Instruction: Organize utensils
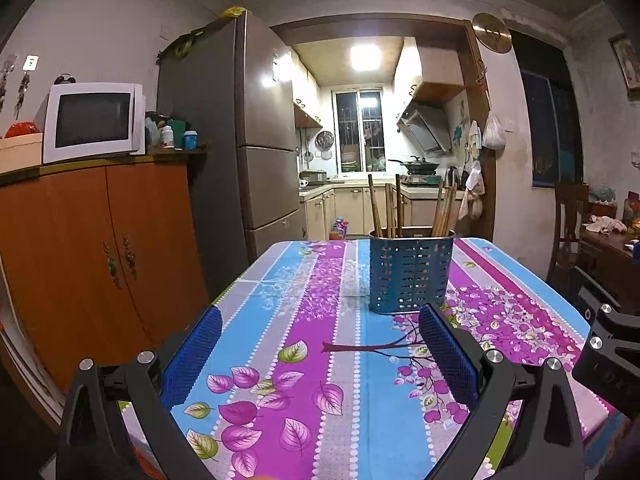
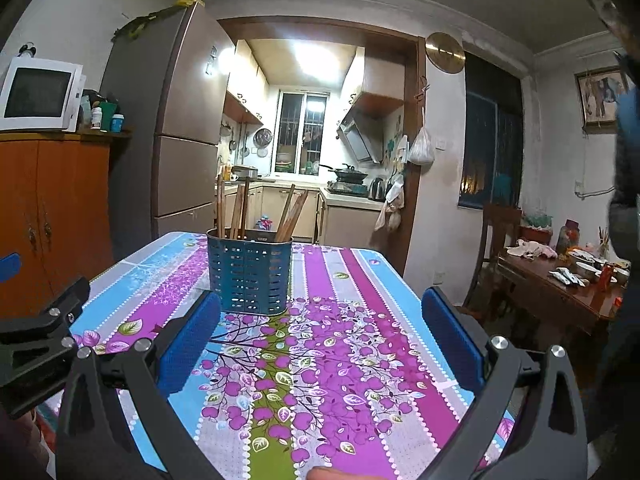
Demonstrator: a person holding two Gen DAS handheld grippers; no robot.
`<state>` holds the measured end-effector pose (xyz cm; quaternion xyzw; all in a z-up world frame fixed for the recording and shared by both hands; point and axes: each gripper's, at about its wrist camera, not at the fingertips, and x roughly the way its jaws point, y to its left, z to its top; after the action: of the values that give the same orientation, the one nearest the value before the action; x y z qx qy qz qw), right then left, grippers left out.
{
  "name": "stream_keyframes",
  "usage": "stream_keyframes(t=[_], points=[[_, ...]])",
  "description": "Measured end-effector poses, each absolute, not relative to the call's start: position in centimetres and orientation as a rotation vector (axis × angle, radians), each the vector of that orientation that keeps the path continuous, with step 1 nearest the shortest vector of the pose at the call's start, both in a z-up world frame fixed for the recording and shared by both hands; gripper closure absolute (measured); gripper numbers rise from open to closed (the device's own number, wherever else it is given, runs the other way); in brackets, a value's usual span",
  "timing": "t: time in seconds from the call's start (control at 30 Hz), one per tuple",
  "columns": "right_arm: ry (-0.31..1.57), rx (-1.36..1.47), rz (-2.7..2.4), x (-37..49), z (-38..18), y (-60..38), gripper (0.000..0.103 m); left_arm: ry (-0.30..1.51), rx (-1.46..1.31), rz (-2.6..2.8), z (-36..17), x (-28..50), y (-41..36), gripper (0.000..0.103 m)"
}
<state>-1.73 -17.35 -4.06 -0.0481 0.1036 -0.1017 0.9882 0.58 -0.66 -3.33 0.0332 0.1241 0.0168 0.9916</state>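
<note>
A blue perforated utensil holder (image 1: 410,274) stands upright on the floral tablecloth (image 1: 312,320). Several wooden chopsticks (image 1: 442,212) stick out of it in two bunches. It also shows in the right wrist view (image 2: 250,274), with the chopsticks (image 2: 294,212). My left gripper (image 1: 320,354) is open and empty, held over the table short of the holder. My right gripper (image 2: 320,346) is open and empty, to the right of the holder and nearer than it. Each gripper's black frame shows at the edge of the other's view.
An orange wooden cabinet (image 1: 100,248) with a white microwave (image 1: 92,120) stands left of the table. A tall fridge (image 1: 240,140) stands behind it. A dark wooden table (image 2: 560,292) with dishes and a chair (image 2: 496,240) stands to the right. The kitchen doorway lies beyond.
</note>
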Motion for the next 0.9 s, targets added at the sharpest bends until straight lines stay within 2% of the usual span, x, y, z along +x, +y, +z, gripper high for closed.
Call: stream_keyframes(t=[0.9], points=[[0.242,-0.063,-0.121,-0.92,-4.61,-17.32,0.006,0.272,0.074,0.036,-4.10,1.59,-0.78,0.005]])
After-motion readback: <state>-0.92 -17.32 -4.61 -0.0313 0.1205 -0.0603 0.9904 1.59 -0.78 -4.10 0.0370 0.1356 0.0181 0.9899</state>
